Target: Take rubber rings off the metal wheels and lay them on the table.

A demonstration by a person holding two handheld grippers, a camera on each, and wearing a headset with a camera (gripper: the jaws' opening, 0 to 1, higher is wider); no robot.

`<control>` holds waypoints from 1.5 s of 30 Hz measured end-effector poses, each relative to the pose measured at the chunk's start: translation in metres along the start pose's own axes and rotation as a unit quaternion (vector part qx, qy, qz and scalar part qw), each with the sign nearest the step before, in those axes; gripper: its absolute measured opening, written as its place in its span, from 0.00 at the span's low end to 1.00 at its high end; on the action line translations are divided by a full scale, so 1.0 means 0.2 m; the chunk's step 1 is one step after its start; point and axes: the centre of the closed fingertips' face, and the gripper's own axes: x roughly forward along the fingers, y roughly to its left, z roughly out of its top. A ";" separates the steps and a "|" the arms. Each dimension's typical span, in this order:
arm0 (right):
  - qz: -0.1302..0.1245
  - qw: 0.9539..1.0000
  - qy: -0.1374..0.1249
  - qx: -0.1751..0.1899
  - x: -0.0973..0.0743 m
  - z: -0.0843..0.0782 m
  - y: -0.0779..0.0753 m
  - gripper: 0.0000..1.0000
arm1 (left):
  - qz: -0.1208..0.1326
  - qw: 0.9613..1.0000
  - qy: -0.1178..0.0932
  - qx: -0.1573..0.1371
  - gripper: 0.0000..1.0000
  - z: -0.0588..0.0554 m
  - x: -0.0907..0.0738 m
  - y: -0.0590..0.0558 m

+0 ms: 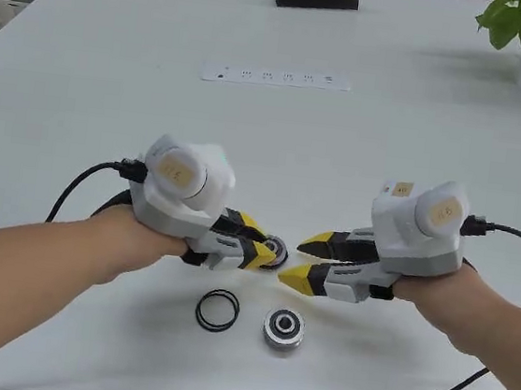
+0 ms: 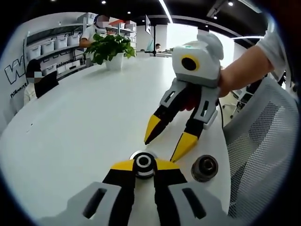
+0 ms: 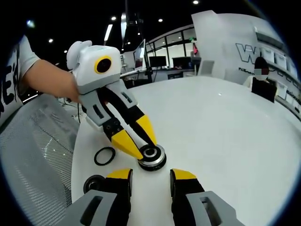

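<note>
From above the bench, both forearms reach in level with the hands wrapped round the handles, the claws pointing inward at each other. The left gripper point(image 1: 268, 251) is pinched onto a metal wheel point(image 1: 276, 249) held just off the white table point(image 1: 112, 93). The right gripper point(image 1: 305, 259) faces it, its yellow tips spread wide and just short of that wheel. Below the left claw's tips lies a loose rubber ring point(image 1: 217, 310), with a second wheel point(image 1: 283, 327) beside it under the gap between the claws. A small tag on the right gripper's body is too small to read. In the left gripper view, its own jaws clamp the dark-rimmed wheel point(image 2: 143, 162); the right gripper point(image 2: 162, 148) angles down from ahead, gaping, and the second wheel point(image 2: 204, 168) sits to the right of the tips. Wall lettering far left starts with "W". In the right gripper view, its own jaws point(image 3: 151, 175) stand apart and bare, with the left gripper point(image 3: 146, 148) holding the wheel point(image 3: 152, 157) just ahead and the ring point(image 3: 104, 156) off to the left. The wall sign reads "WE", the rest unclear.
</note>
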 end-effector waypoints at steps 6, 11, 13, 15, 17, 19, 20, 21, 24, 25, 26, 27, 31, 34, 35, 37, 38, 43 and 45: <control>-0.002 1.000 -0.002 0.000 0.00 0.01 -0.01 0.30 | 0.003 1.000 0.002 0.010 0.10 0.00 0.00 0.00; 0.001 1.000 -0.002 0.000 0.02 0.02 0.01 0.30 | 0.007 1.000 0.001 0.007 0.09 0.00 0.00 0.01; 0.002 1.000 -0.002 0.001 0.03 0.02 0.01 0.30 | 0.010 1.000 0.001 0.012 0.07 0.00 0.00 0.01; 0.001 1.000 -0.002 0.002 0.03 0.02 0.01 0.30 | 0.012 1.000 0.001 0.009 0.07 0.00 0.00 0.01; 0.000 1.000 -0.003 0.003 0.03 0.02 0.01 0.30 | 0.013 1.000 0.001 0.009 0.07 0.00 0.00 0.01; -0.001 1.000 -0.004 0.003 0.04 0.03 0.01 0.30 | 0.013 1.000 0.001 0.008 0.07 0.00 0.00 0.01; -0.001 1.000 -0.005 0.004 0.04 0.03 0.00 0.30 | 0.013 1.000 0.001 0.009 0.07 0.00 0.01 0.01; -0.002 1.000 -0.005 0.004 0.04 0.03 0.00 0.30 | 0.014 1.000 0.001 0.010 0.07 0.00 0.01 0.01; -0.003 1.000 -0.005 0.006 0.05 0.03 0.00 0.29 | 0.017 1.000 0.002 0.009 0.07 0.00 0.01 0.01; -0.003 1.000 -0.005 0.006 0.06 0.03 0.00 0.29 | 0.017 1.000 0.002 0.009 0.07 0.00 0.01 0.02; -0.004 1.000 -0.005 0.006 0.06 0.03 0.00 0.29 | 0.018 1.000 0.002 0.008 0.07 0.00 0.01 0.02; -0.003 1.000 -0.006 0.006 0.07 0.03 0.00 0.29 | 0.019 1.000 0.002 0.007 0.07 0.00 0.01 0.02; -0.004 1.000 -0.006 0.009 0.09 0.03 0.01 0.29 | 0.022 1.000 0.003 0.006 0.07 0.00 0.01 0.02; -0.005 1.000 -0.009 0.015 0.10 0.04 0.00 0.28 | 0.023 1.000 0.003 0.005 0.07 0.00 0.01 0.02; -0.006 1.000 -0.009 0.015 0.10 0.04 0.00 0.28 | 0.023 1.000 0.003 0.005 0.07 0.00 0.01 0.02; -0.008 1.000 -0.009 0.015 0.10 0.03 0.00 0.28 | 0.024 1.000 0.003 0.005 0.07 0.00 0.01 0.02; -0.009 1.000 -0.009 0.014 0.10 0.03 0.00 0.27 | 0.024 1.000 0.003 0.005 0.07 0.00 0.01 0.02; -0.014 1.000 -0.011 0.014 0.09 0.04 0.00 0.24 | 0.026 1.000 0.004 0.004 0.07 0.00 0.01 0.01; -0.015 1.000 -0.009 0.013 0.09 0.03 0.00 0.23 | 0.027 1.000 0.004 0.004 0.07 0.00 0.01 0.01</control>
